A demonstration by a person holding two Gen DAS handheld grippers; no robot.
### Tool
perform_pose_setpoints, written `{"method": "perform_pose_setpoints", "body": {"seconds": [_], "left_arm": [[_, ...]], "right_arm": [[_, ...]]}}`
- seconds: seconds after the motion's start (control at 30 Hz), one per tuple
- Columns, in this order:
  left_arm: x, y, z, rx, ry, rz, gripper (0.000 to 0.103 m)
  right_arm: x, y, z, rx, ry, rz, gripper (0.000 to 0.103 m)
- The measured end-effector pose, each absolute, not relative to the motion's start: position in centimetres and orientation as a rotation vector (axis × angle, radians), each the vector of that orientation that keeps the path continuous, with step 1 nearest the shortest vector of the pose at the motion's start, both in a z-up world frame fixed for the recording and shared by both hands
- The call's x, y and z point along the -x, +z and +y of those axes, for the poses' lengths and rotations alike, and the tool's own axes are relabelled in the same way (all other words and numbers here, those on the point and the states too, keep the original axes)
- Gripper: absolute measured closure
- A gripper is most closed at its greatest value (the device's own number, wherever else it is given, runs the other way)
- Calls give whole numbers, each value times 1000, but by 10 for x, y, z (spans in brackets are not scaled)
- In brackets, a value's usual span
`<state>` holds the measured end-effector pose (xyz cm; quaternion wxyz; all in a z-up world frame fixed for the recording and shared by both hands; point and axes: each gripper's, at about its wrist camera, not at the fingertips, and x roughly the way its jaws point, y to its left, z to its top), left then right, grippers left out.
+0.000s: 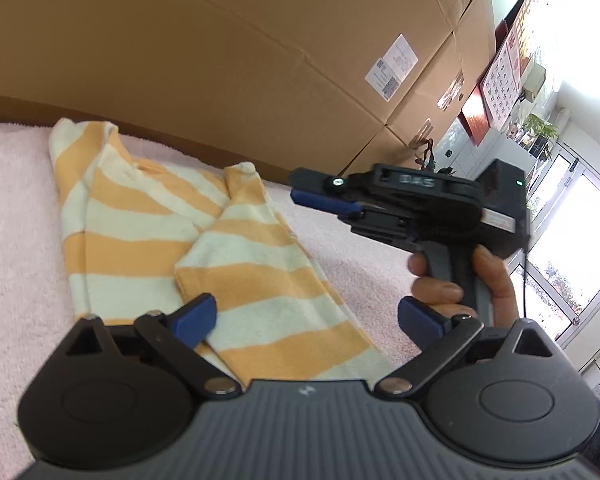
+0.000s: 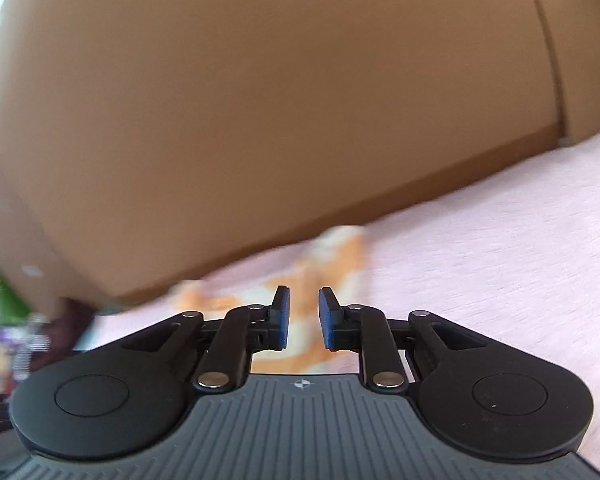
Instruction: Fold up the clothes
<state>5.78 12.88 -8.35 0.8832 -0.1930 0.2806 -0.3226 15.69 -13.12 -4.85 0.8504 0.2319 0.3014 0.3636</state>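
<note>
The striped shirt looks soft and light, best pinched at its near hem; left tool is spread wide, right tool slightly apart, both holding nothing.

Large brown cardboard boxes stand stacked along the far edge of a pale pink towel-like surface. Beyond them a wall calendar hangs beside potted plants, and bright daylight floods through glazed doors.

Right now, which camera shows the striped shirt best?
The left wrist view: the striped shirt lies sharp on the pink towel, sleeves folded in over the body. The right wrist view shows only a motion-blurred orange-and-white patch beyond the tongs, too smeared to read its folds.
</note>
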Motion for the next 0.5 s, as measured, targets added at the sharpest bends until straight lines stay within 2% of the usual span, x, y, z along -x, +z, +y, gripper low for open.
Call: {"method": "perform_pose_setpoints", "body": {"seconds": [0.17,0.2,0.23,0.27,0.3,0.37,0.5], "left_arm": [[-57,-83,128,398,-673,583,4],[-57,-83,128,398,-673,583,4],[-57,-83,129,400,-674,582,4],[-57,-84,129,402,-675,582,4],[-57,-84,129,404,-675,582,4],[-57,-84,129,402,-675,580,4],[-56,-83,128,395,-674,576,4]], "right_arm": [[-139,-69,-121,-450,771,794,82],[-139,-75,-132,-458,741,789,99],[-133,-74,-148,-494,705,781,103],[-129,-70,-158,-527,668,773,103],[-129,-67,-164,-555,634,761,91],[-111,-61,-181,-589,693,754,80],[-68,-56,-186,-543,783,800,79]]}}
